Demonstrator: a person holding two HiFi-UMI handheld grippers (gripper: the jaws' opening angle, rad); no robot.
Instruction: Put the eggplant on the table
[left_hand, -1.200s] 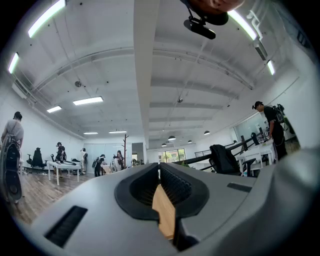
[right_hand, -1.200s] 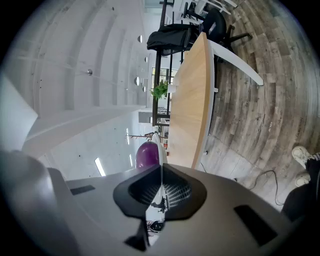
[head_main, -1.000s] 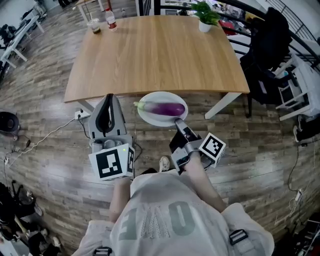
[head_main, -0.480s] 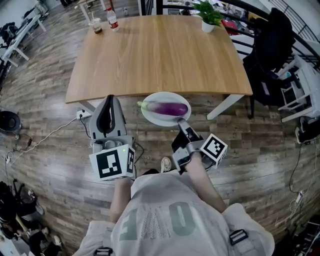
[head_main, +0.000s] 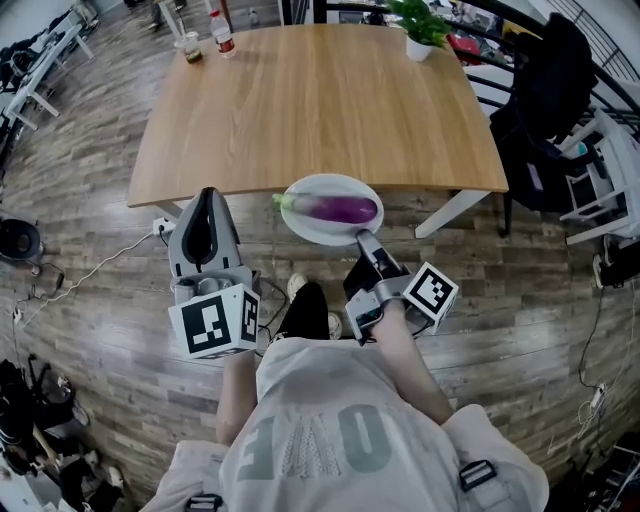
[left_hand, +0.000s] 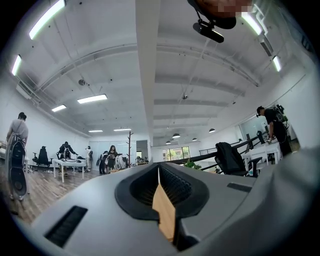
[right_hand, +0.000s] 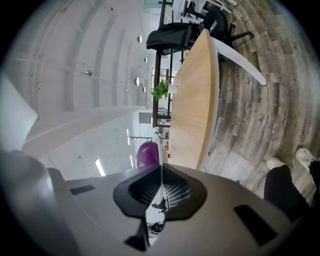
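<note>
A purple eggplant (head_main: 345, 209) with a green stem lies on a white plate (head_main: 305, 222) held in the air at the near edge of the wooden table (head_main: 310, 100). My right gripper (head_main: 361, 237) is shut on the plate's near rim. In the right gripper view the eggplant (right_hand: 147, 154) shows just past the shut jaws, with the plate's rim (right_hand: 159, 144) beside it and the table (right_hand: 192, 115) edge-on. My left gripper (head_main: 206, 197) is shut on nothing, left of the plate and short of the table's edge.
A potted plant (head_main: 420, 30) stands at the table's far right corner, a cup (head_main: 191, 48) and a bottle (head_main: 220, 35) at its far left. A chair with dark clothing (head_main: 545, 110) is right of the table. A power strip (head_main: 163, 227) lies on the floor.
Both grippers have moved a little toward the table, carrying the plate and eggplant closer to its edge. The person's dark trouser leg and shoe have come forward below the plate.
</note>
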